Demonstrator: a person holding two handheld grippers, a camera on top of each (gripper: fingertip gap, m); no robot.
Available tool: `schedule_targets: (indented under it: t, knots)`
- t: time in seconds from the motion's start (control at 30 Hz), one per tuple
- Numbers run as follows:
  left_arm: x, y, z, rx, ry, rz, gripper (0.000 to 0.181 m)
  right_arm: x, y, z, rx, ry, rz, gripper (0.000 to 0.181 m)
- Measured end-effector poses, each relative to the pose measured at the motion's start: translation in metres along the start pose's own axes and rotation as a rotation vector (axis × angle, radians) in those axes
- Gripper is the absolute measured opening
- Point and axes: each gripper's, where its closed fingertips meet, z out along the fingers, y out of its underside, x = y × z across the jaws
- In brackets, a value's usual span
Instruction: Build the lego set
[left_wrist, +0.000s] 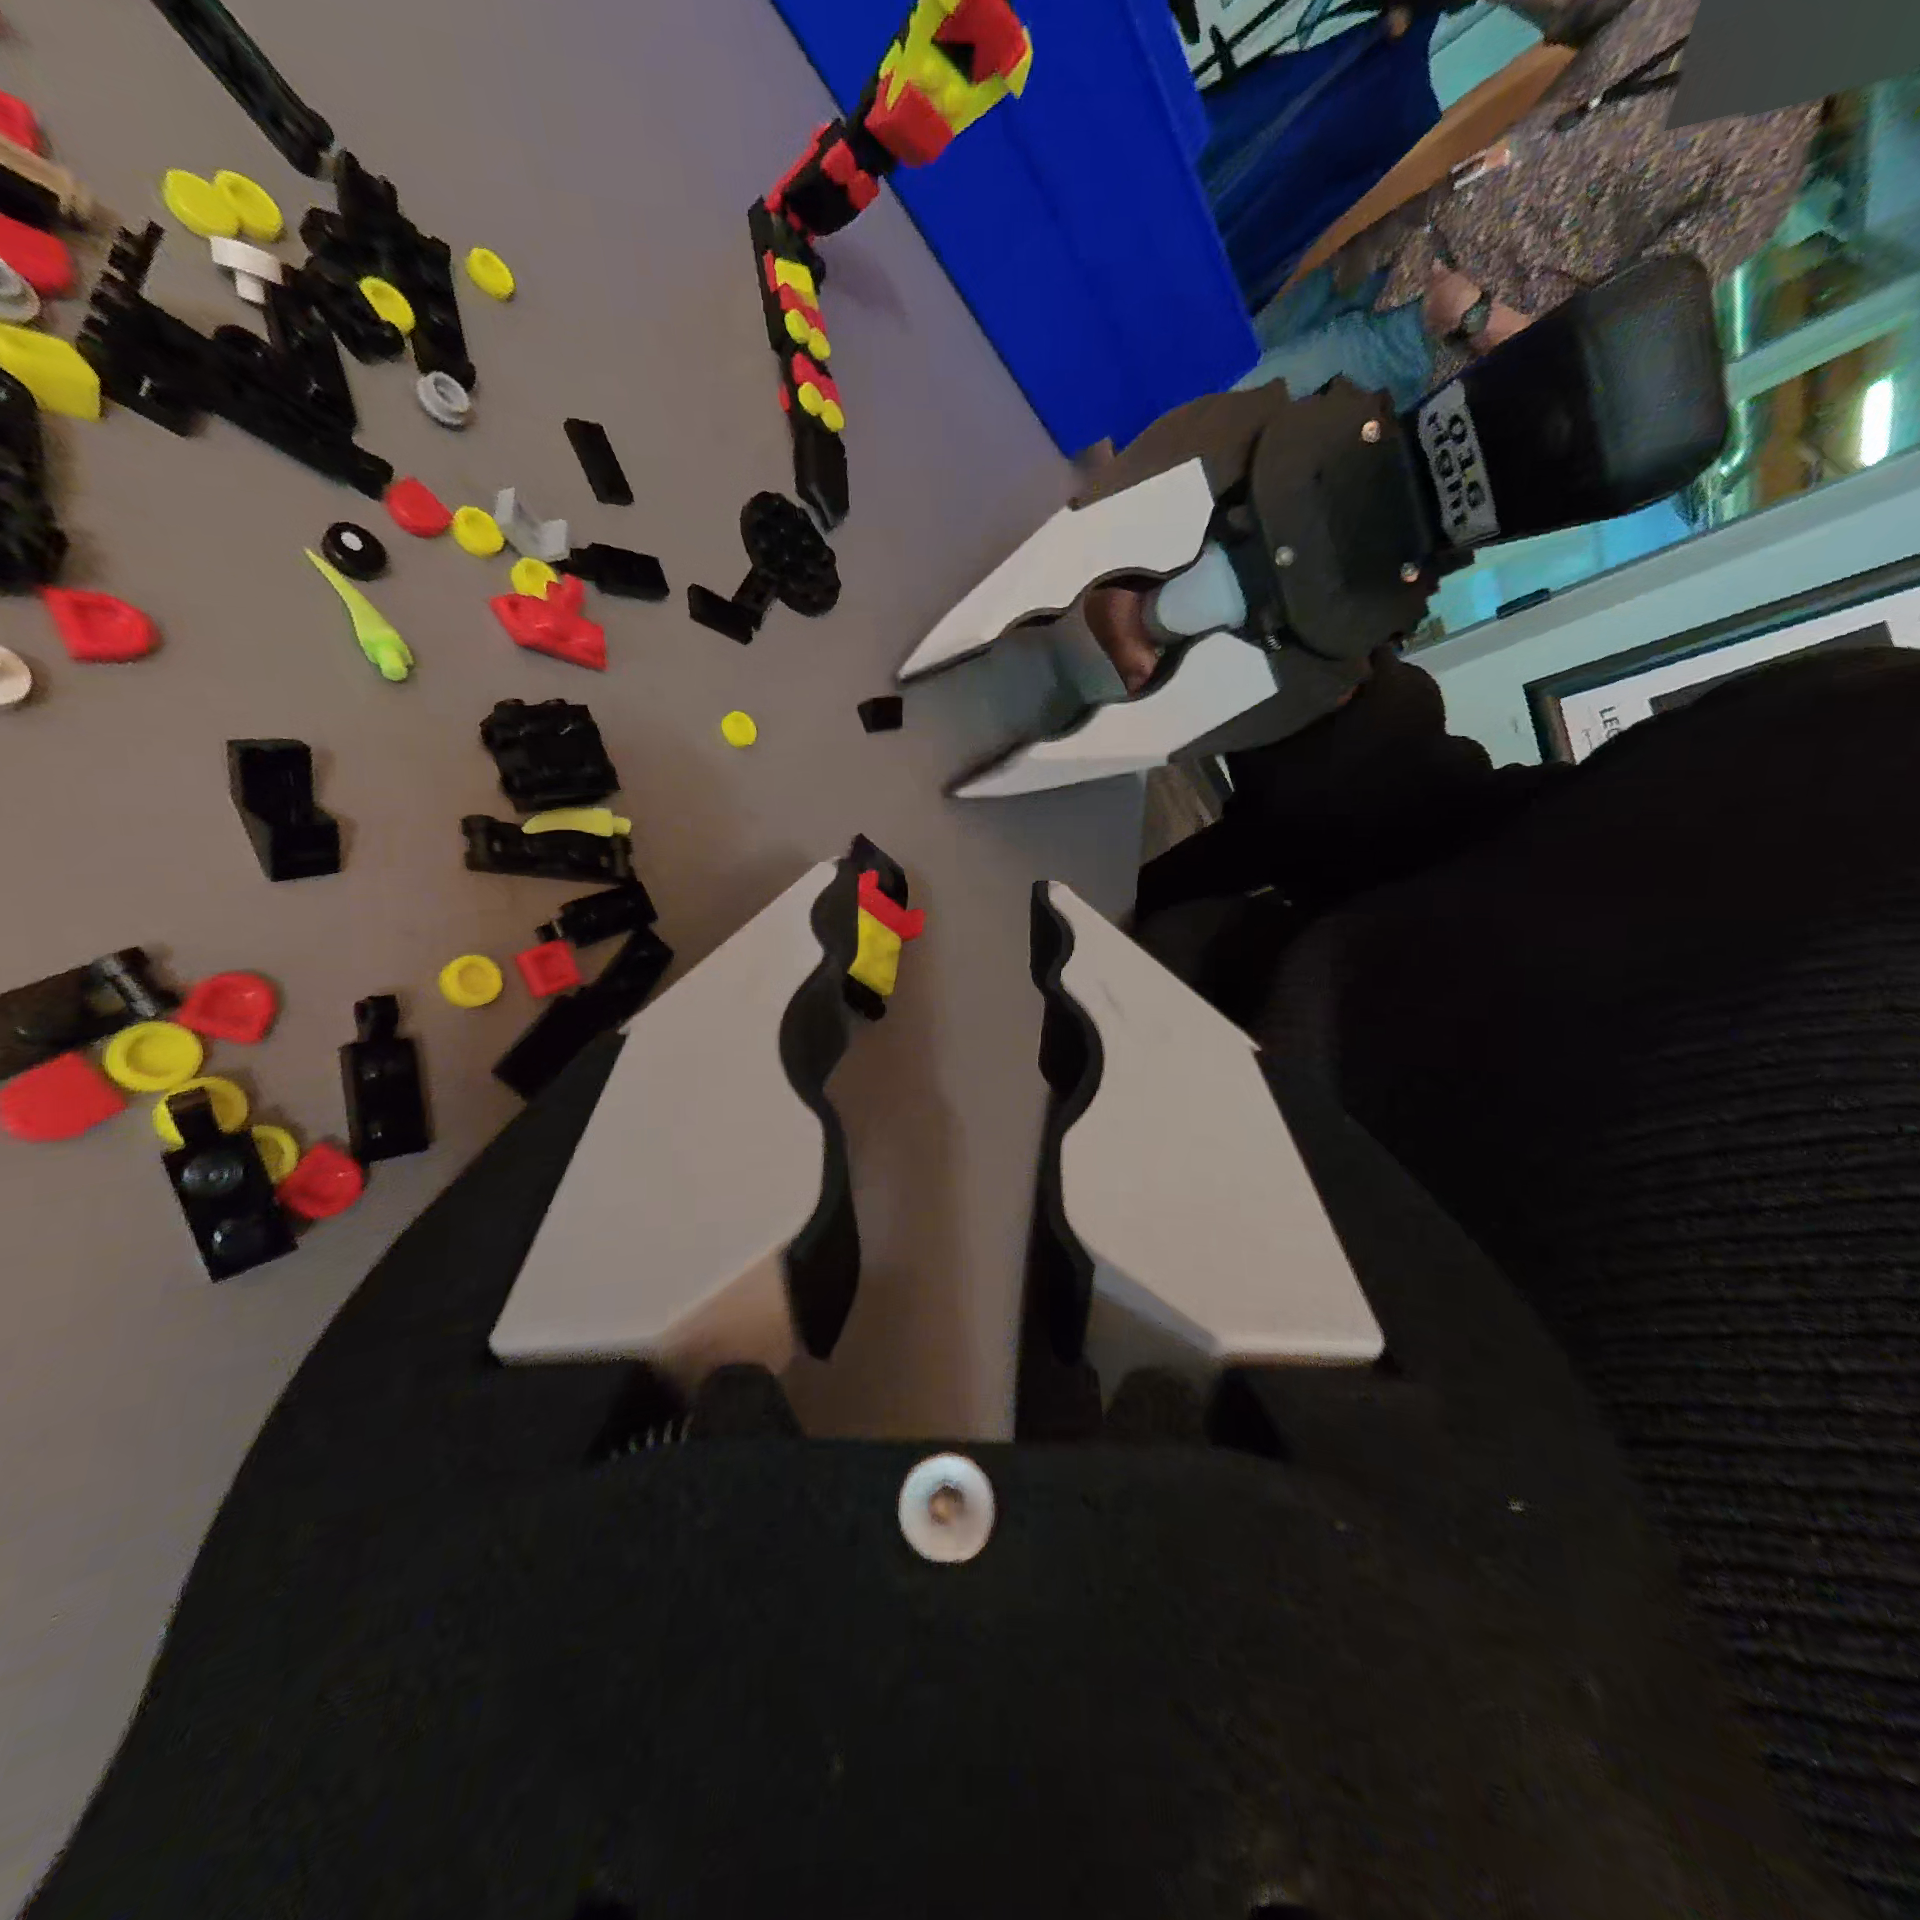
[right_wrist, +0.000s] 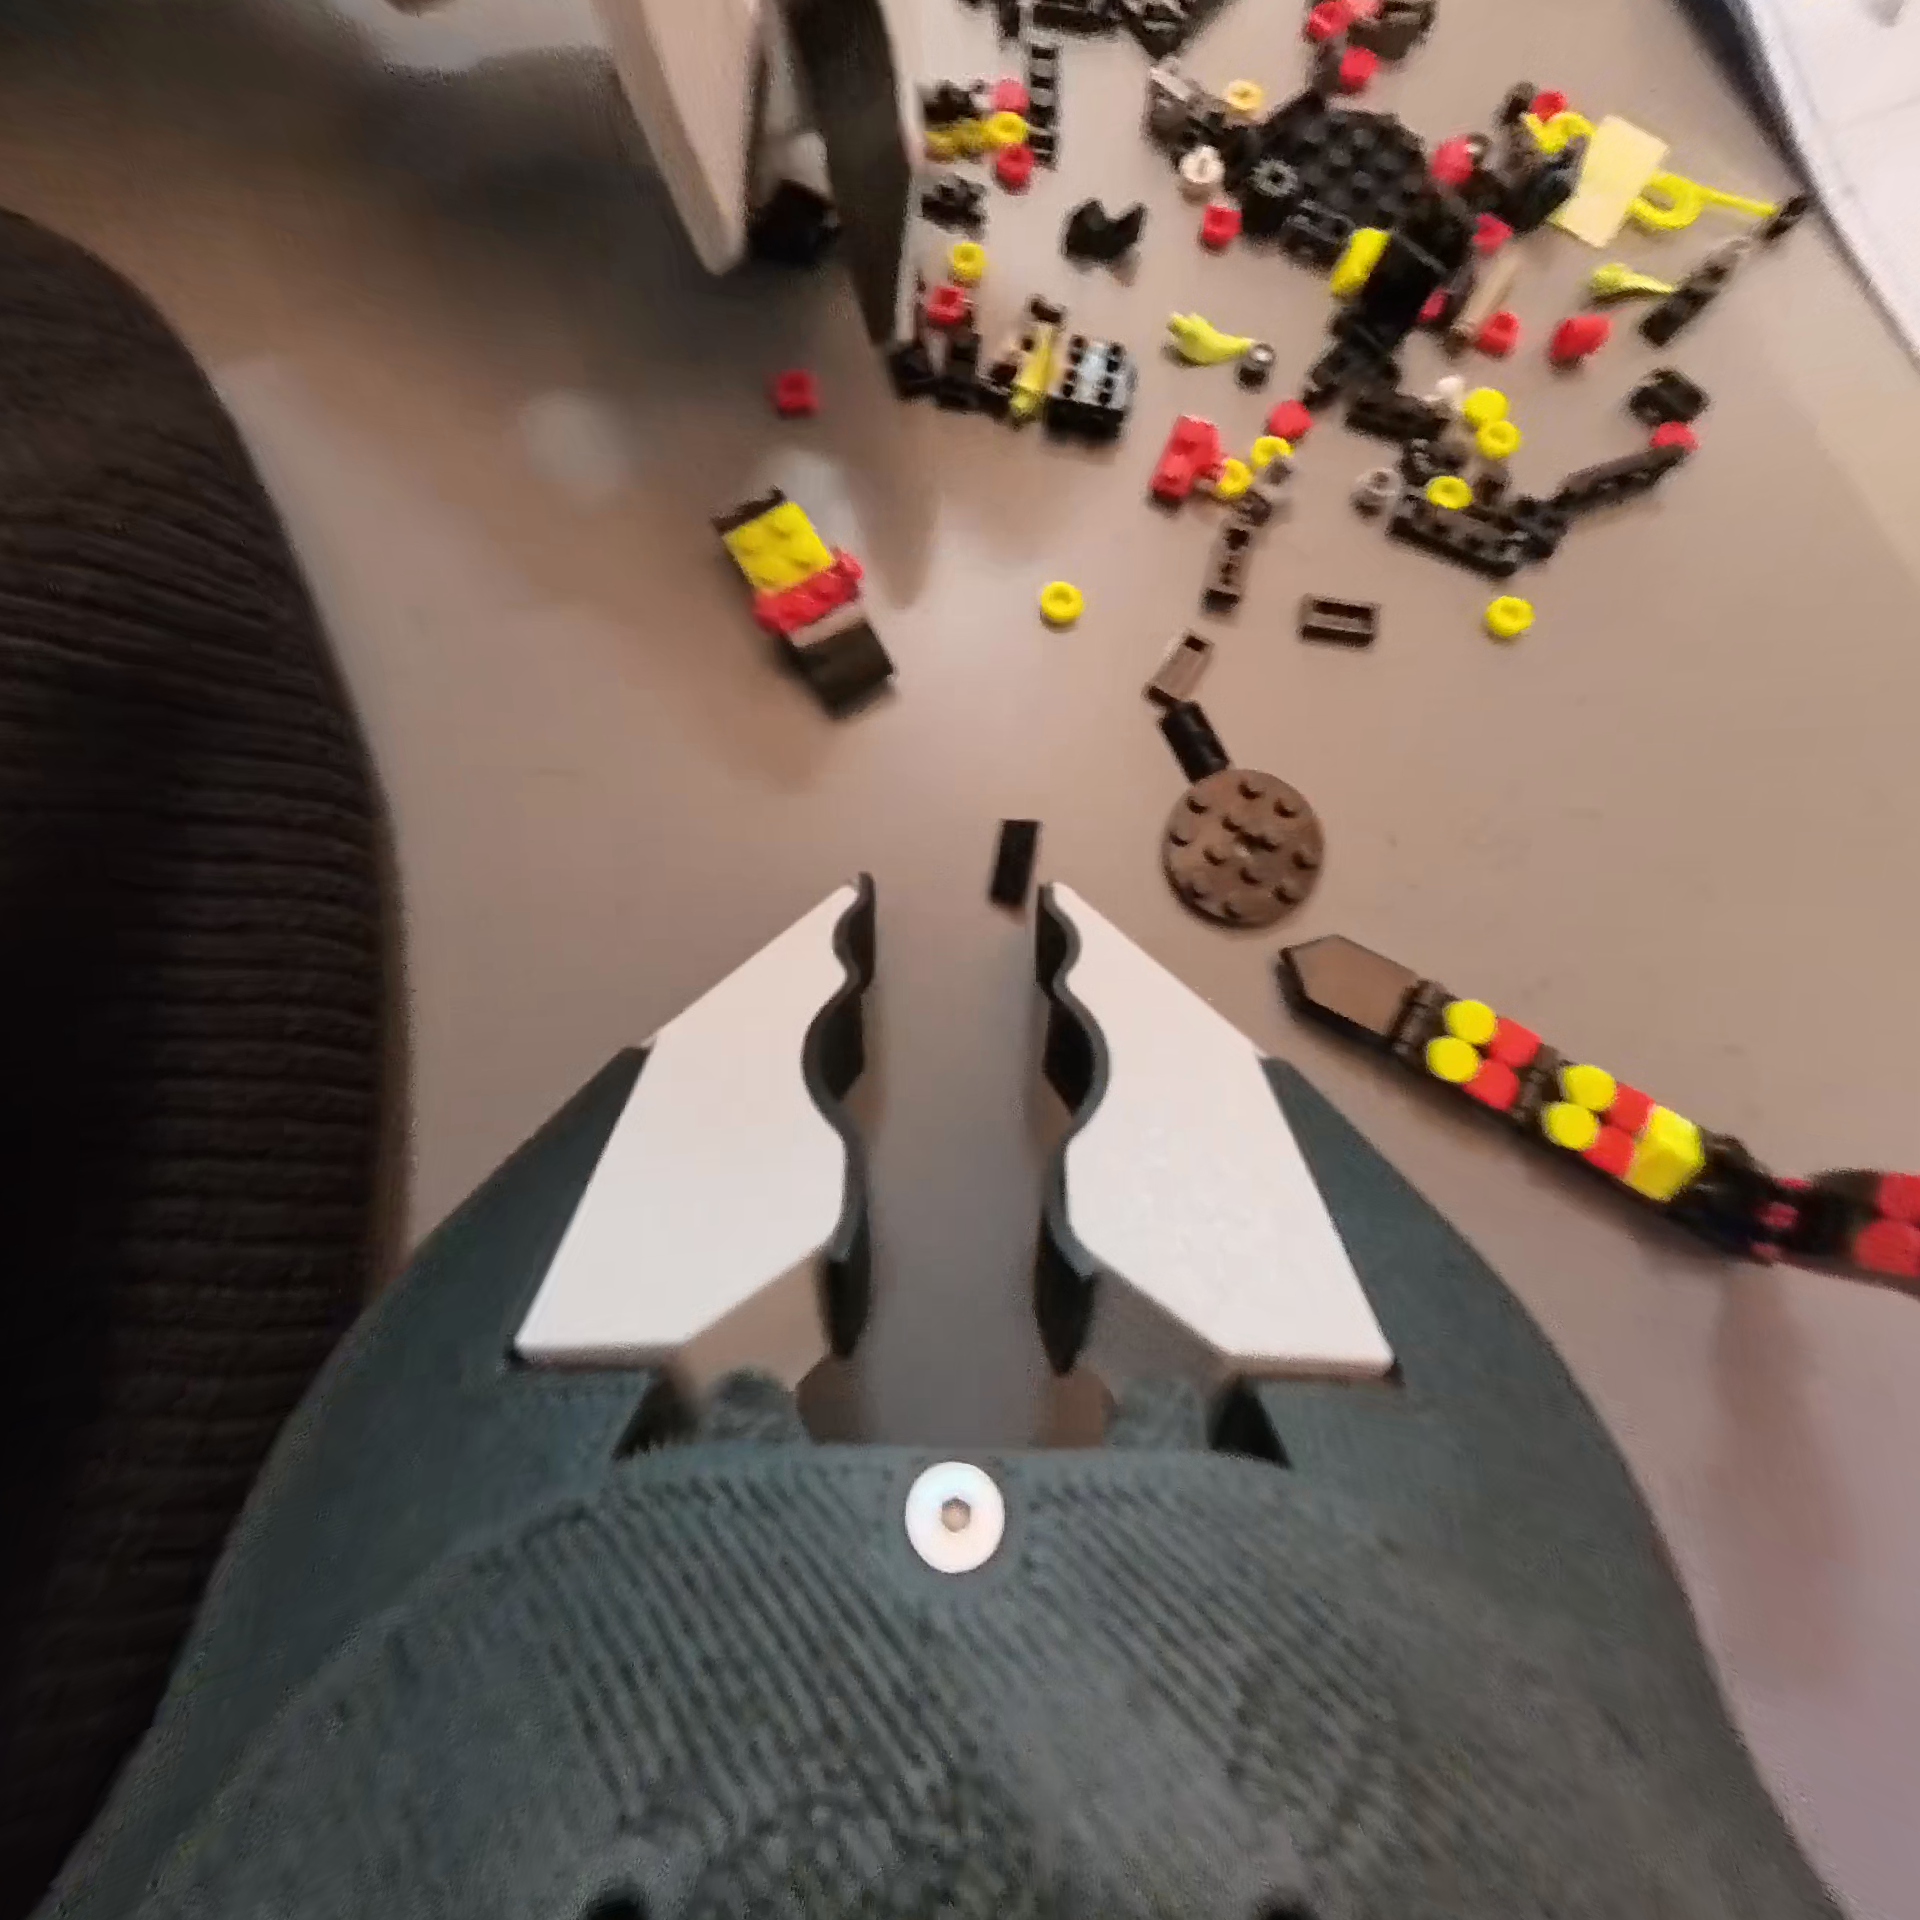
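My left gripper (left_wrist: 940, 883) is open and empty, hovering over a small black, yellow and red lego sub-assembly (left_wrist: 878, 935) that lies on the grey table (left_wrist: 644, 125) by its left fingertip. The same sub-assembly shows in the right wrist view (right_wrist: 805, 597). My right gripper (right_wrist: 954, 888) is open and empty, with a small black piece (right_wrist: 1013, 860) on the table just ahead of its tips. It also shows in the left wrist view (left_wrist: 930, 732), next to that black piece (left_wrist: 880, 713). A long black build with red and yellow studs (right_wrist: 1507, 1081) lies to the right, and in the left wrist view (left_wrist: 805, 343).
Several loose black, red and yellow pieces (left_wrist: 312, 343) are scattered over the table. A round dark studded plate (right_wrist: 1242, 847) lies ahead right of the right gripper. A blue box (left_wrist: 1039, 208) stands at the table's far edge. A dark sleeve (right_wrist: 156, 831) is on the left. My right gripper's tips are some 4 cm from the round dark studded plate (right_wrist: 1242, 847). It is also in sight in the left wrist view (left_wrist: 805, 550).
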Motion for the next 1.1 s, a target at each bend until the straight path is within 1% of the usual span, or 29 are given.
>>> schedule_targets:
  t: [0.07,0.17,0.3,0.47,0.6,0.87,1.1]
  knots:
    - [0.001,0.004,0.003,-0.020,0.007,0.001,0.032,-0.008,-0.001,0.001,-0.007,-0.027,-0.017,0.034]
    - [0.000,0.009,0.006,-0.056,-0.020,0.041,0.035,-0.004,0.003,0.002,-0.034,0.022,-0.081,0.035]
    - [-0.002,0.015,0.010,-0.090,-0.062,0.096,0.036,0.004,0.004,0.000,-0.027,0.043,-0.052,0.028]
    - [-0.002,0.017,0.012,-0.102,-0.058,0.093,0.036,0.008,0.000,-0.001,-0.008,0.062,-0.045,0.023]
    - [-0.002,0.017,0.013,-0.099,-0.050,0.087,0.036,0.011,-0.008,-0.003,0.024,0.080,-0.018,0.013]
    - [-0.005,0.020,0.014,-0.119,-0.071,0.102,0.036,0.013,-0.008,0.007,0.002,0.087,0.019,0.005]
    - [-0.004,0.021,0.014,-0.122,-0.065,0.098,0.036,0.012,-0.007,0.010,0.007,0.055,0.072,0.005]
